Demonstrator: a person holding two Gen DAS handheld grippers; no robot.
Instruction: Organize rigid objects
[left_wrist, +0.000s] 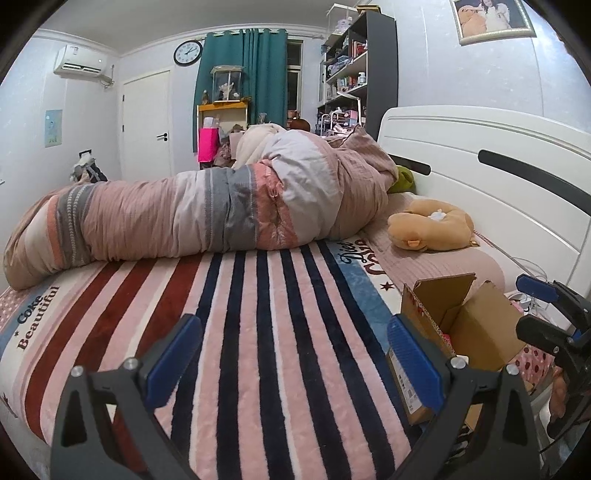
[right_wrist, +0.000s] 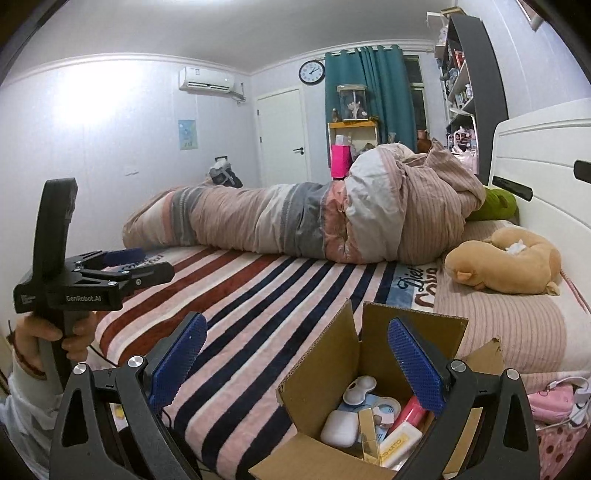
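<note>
At the far left, the left gripper (right_wrist: 122, 264) is held over the striped blanket (left_wrist: 258, 332) of the bed, its fingers (left_wrist: 173, 354) wide apart with nothing between them. Nothing rigid shows on the blanket in front of it, so I judge that a reach there would only catch the soft pile. More to the right, the right gripper (right_wrist: 295, 369) hangs just above the cardboard box (right_wrist: 317, 391), fingers (right_wrist: 413, 365) also spread and empty. The box stands near the bed's edge, and inside it lie a white case (right_wrist: 340, 424), a tape roll (right_wrist: 386, 408), a gold stick (right_wrist: 369, 432) and a pink item (right_wrist: 408, 410). The main risk, I think, is the box itself: it stands on soft bedding with loose flaps, so a finger that touches a flap on the way down may tip it or push it toward the edge. The things are packed close, so wide fingers may press a neighbour. Further right, a plush toy (right_wrist: 506, 266) lies well apart.
</note>
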